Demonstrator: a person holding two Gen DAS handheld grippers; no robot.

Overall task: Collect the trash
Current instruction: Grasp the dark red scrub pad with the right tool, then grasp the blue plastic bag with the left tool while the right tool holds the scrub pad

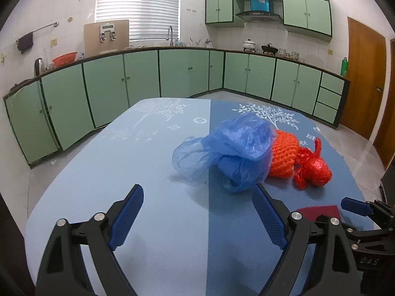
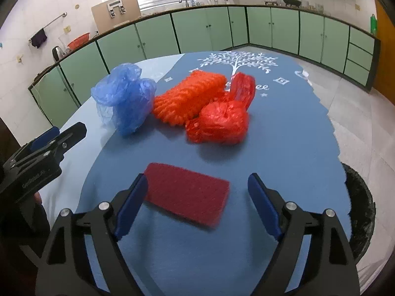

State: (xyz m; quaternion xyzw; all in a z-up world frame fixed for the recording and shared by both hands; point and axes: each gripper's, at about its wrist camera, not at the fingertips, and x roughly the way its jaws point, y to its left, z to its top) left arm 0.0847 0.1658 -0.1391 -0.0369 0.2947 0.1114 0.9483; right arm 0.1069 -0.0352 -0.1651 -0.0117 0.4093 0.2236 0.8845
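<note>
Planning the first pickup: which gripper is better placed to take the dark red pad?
Right. The right gripper is open with the dark red pad lying between its fingers, while the left gripper is open and faces the blue plastic bag.

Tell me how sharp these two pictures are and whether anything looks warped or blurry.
Left wrist view: mostly sharp, though the fisheye bows the green cabinets, and the blue plastic bag casts a soft shadow. Right wrist view: the dark red scrub pad between the open right gripper looks smeared, as does the red bag.

Bright, soft shadows, fisheye edges, slight blur
</note>
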